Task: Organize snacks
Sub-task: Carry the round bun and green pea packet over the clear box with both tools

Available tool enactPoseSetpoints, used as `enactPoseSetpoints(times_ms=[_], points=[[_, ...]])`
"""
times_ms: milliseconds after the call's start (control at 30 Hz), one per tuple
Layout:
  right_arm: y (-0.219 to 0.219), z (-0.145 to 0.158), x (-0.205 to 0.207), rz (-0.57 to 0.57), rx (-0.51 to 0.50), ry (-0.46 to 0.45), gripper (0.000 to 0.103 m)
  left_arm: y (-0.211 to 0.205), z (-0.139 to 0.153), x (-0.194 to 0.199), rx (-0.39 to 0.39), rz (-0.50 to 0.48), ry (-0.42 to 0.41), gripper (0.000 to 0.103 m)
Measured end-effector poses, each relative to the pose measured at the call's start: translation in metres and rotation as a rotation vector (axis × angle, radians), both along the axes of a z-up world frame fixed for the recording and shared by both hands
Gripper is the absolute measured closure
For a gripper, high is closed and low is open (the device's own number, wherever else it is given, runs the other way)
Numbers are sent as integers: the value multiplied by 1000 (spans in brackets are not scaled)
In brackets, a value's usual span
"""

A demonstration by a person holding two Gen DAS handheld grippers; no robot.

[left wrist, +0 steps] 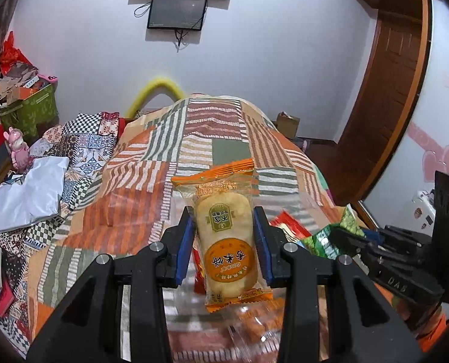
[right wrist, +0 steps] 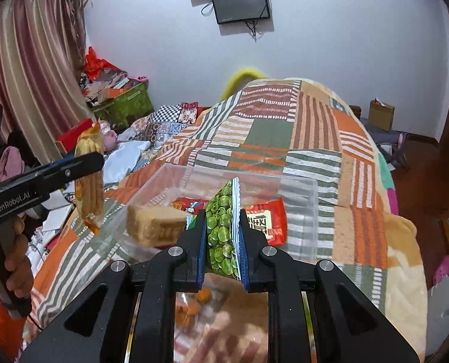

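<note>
My left gripper [left wrist: 224, 227] is shut on an orange-wrapped rice cracker packet [left wrist: 224, 233] and holds it above the bed; the packet also shows in the right wrist view [right wrist: 88, 175], held in the left gripper [right wrist: 86, 163]. My right gripper [right wrist: 223, 230] is shut on a green pea snack packet [right wrist: 223, 227] and holds it over a clear plastic box [right wrist: 300, 211]. In the box lie a red packet [right wrist: 270, 220] and a pale brown wrapped cake [right wrist: 155, 224]. The right gripper [left wrist: 345, 239] shows at the right of the left wrist view.
A striped patchwork blanket [right wrist: 270, 139] covers the bed. A folded white cloth [left wrist: 31, 196] and a patterned quilt [left wrist: 82, 142] lie at its left. A green storage box [left wrist: 34, 109] of clutter stands by the wall. A wooden door [left wrist: 385, 90] is at the right.
</note>
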State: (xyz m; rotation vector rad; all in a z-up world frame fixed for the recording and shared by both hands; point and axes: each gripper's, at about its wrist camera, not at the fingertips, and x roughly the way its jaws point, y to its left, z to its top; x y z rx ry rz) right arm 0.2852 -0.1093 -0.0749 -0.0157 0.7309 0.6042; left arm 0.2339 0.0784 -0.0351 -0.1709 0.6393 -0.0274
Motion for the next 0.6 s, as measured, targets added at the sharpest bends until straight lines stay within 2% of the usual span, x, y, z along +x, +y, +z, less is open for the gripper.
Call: enactPoseSetpoints(times_ms=[267, 600], points=[[27, -21, 20, 37, -40, 51, 87, 14, -20, 41, 42, 64, 38, 66], [45, -36, 30, 72, -87, 90, 87, 11, -64, 78, 43, 40, 148, 65]])
